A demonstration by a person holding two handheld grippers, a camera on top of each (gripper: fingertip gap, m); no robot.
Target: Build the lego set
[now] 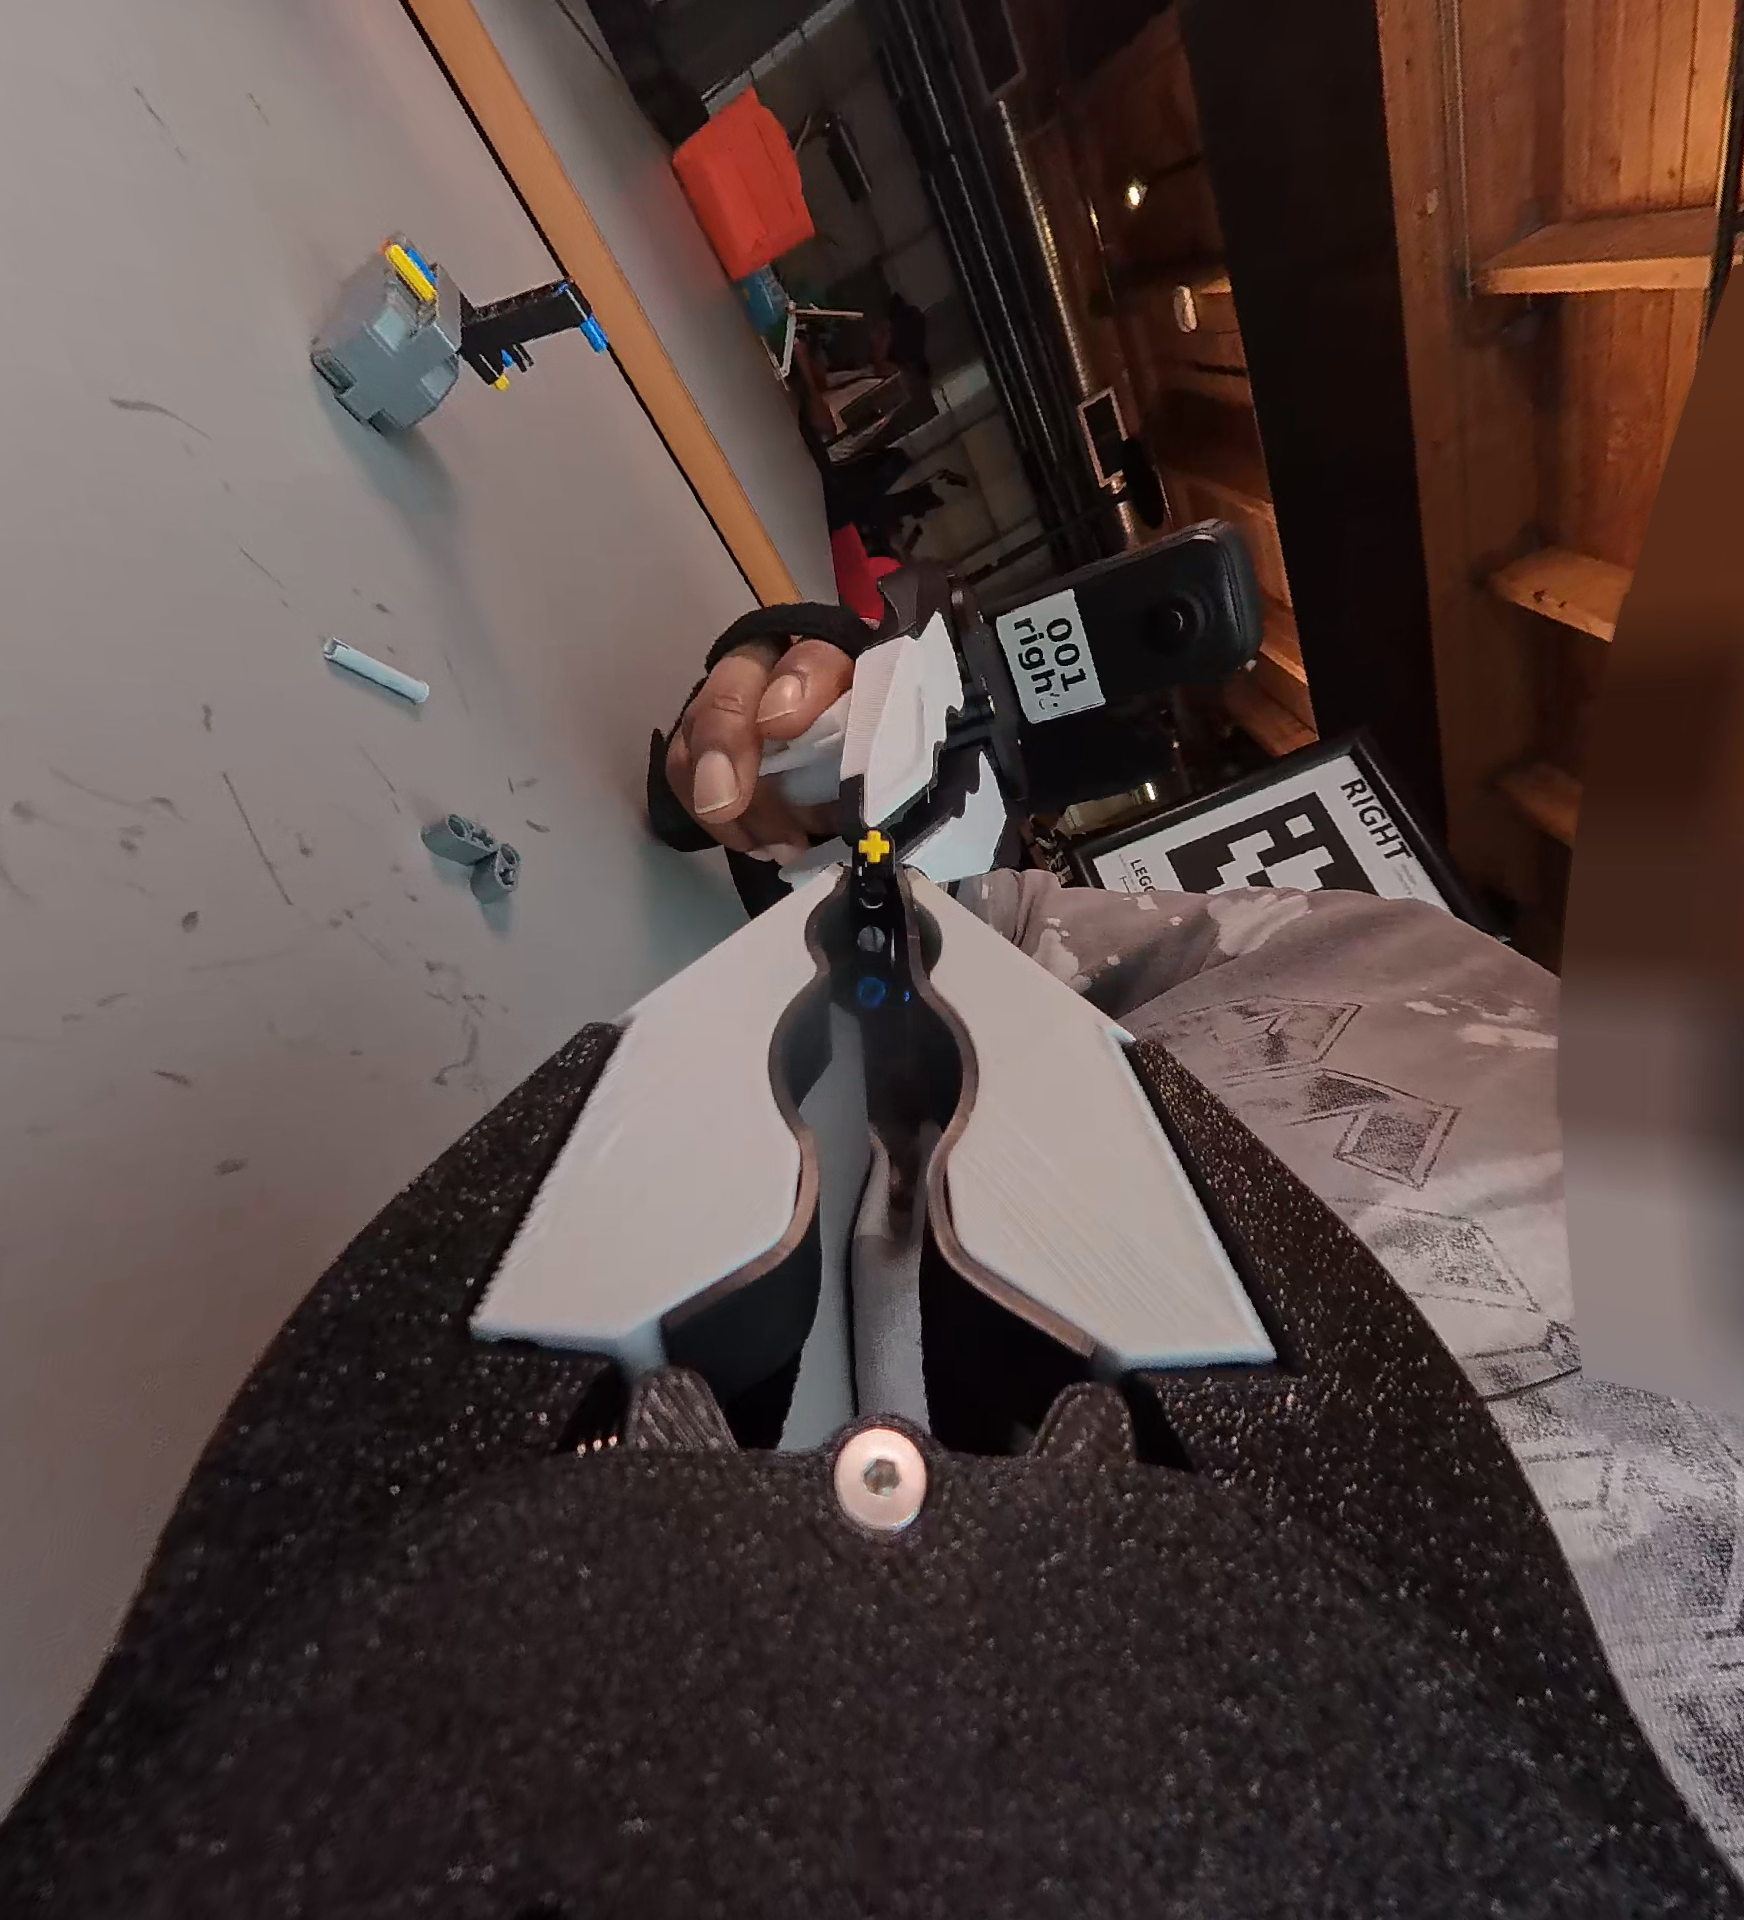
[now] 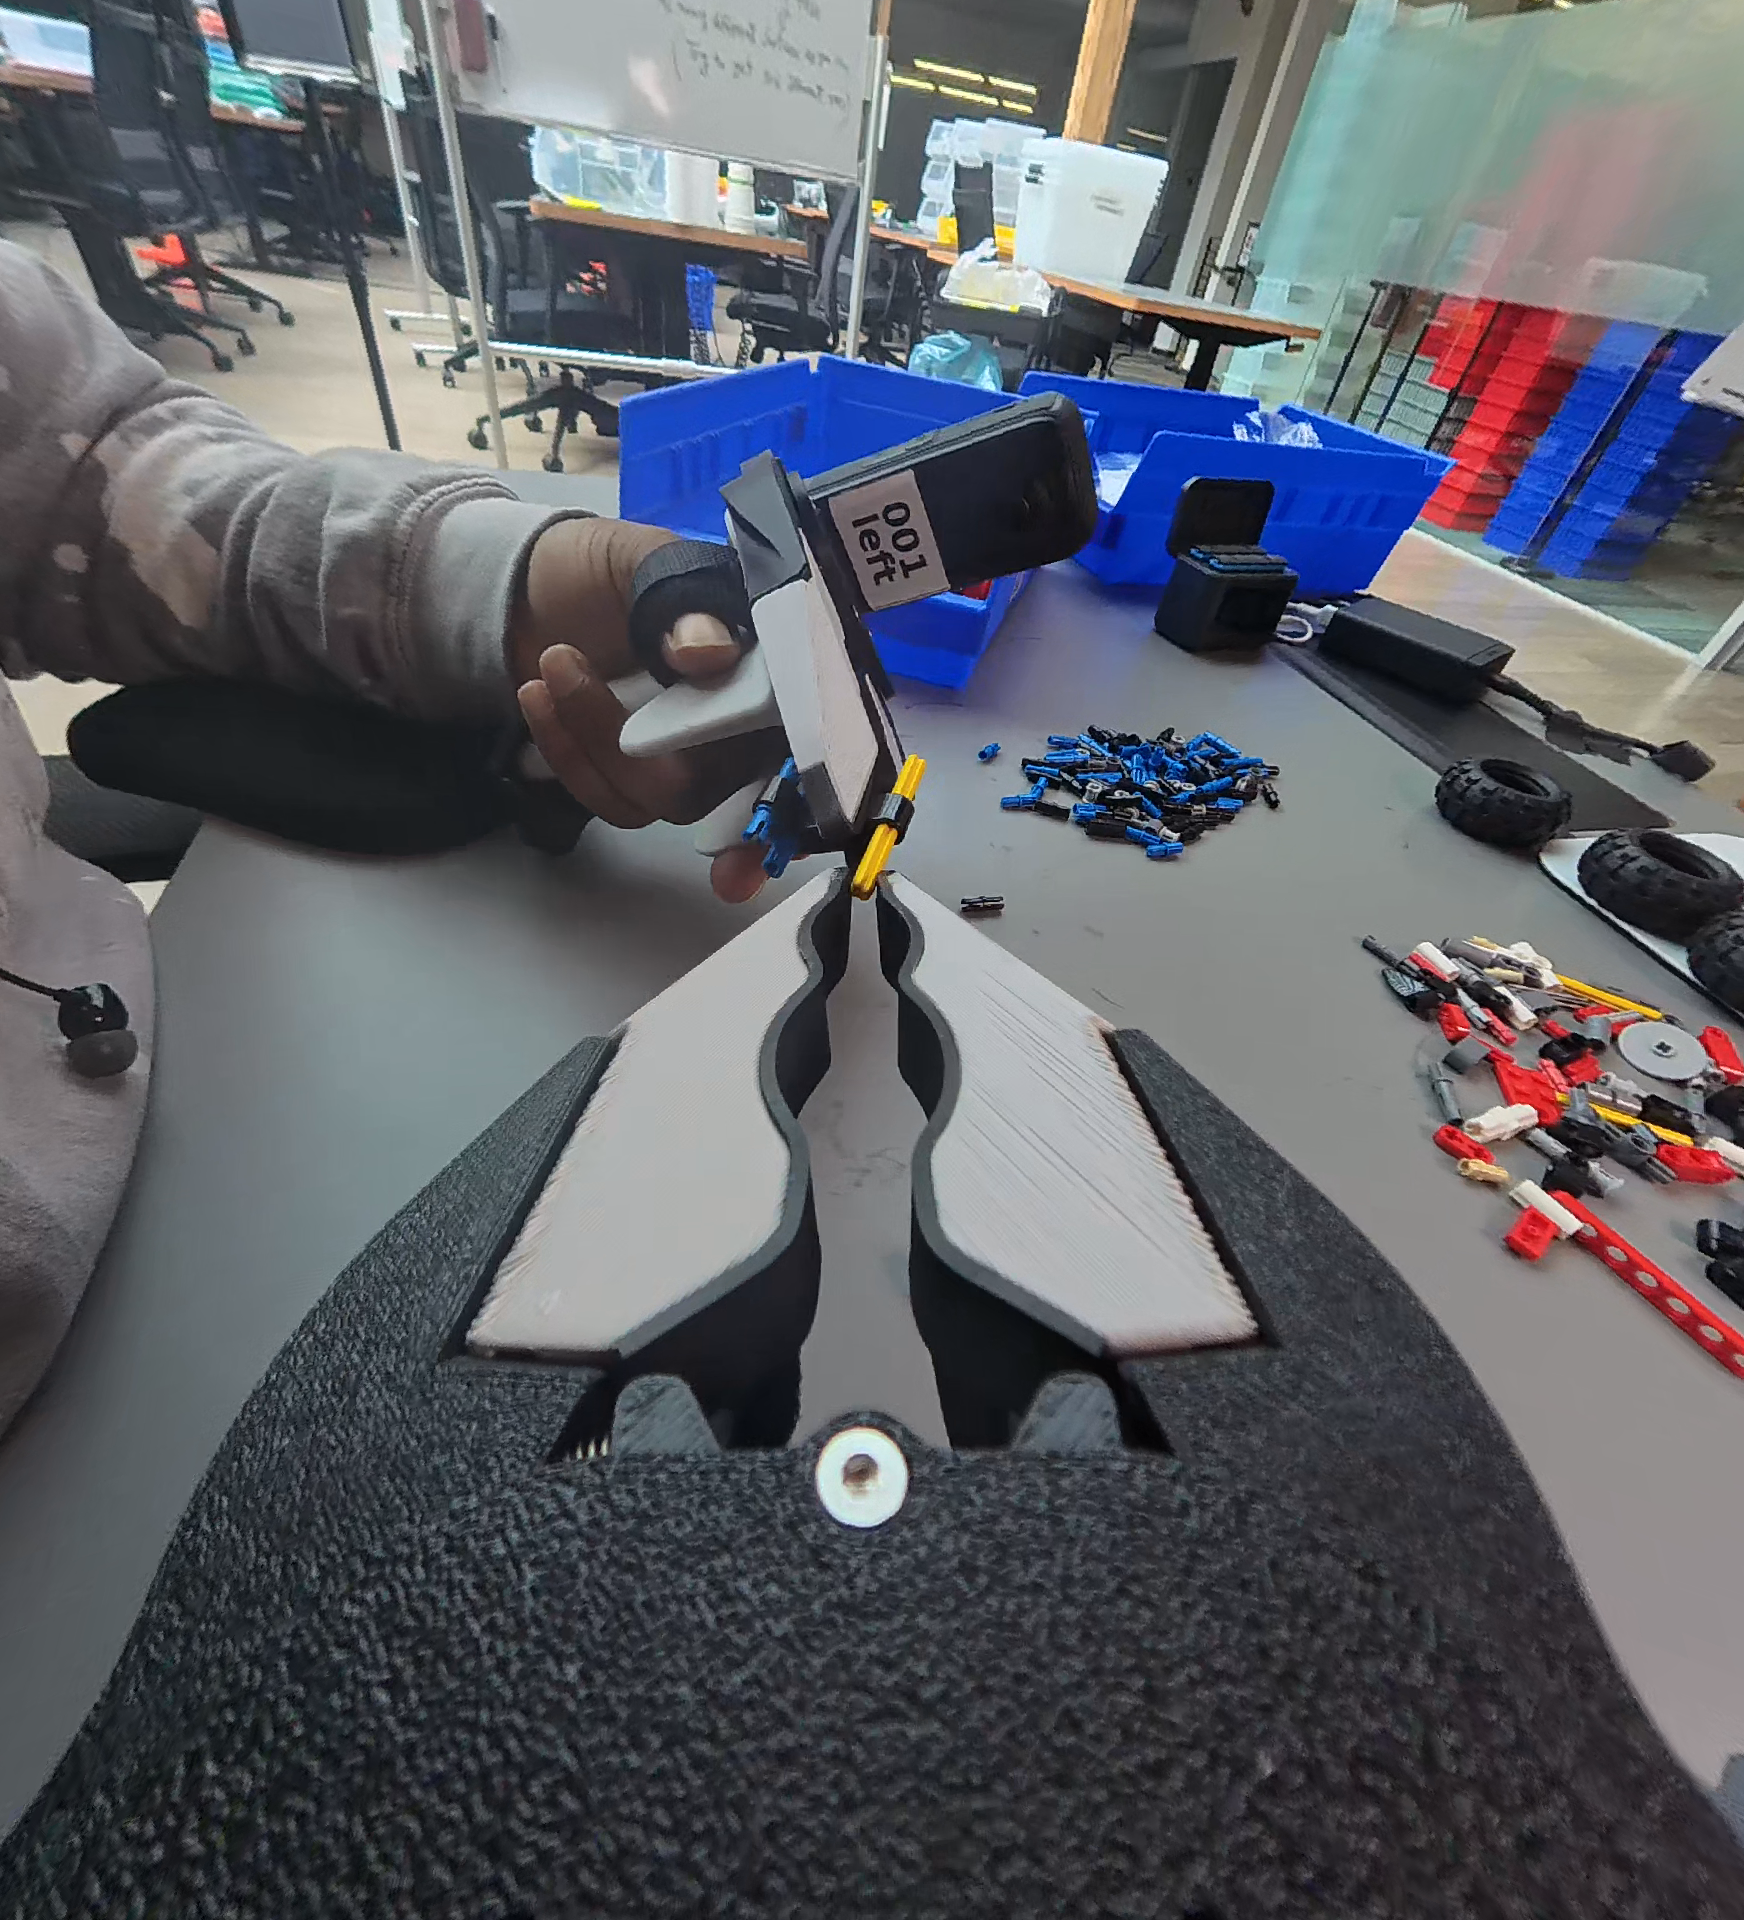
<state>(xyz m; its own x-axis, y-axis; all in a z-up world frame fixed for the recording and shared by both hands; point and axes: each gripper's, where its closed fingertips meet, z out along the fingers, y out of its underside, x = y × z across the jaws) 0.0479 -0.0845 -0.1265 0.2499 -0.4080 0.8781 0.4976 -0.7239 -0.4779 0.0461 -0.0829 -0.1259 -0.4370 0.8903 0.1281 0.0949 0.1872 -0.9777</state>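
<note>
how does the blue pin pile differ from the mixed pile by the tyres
The pin pile is mostly blue and black pins; the mixed pile has red, grey, yellow parts of many shapes. The pin pile is tighter and farther; the mixed pile sprawls nearer. Both lie loose on the table.

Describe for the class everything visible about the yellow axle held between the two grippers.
The yellow axle is a slim plastic rod, cross-shaped at its end. It passes through the tip of a black beam clamped in the left gripper. Its lower end sits pinched between the right gripper's fingertips, tilted above the grey table.
</note>
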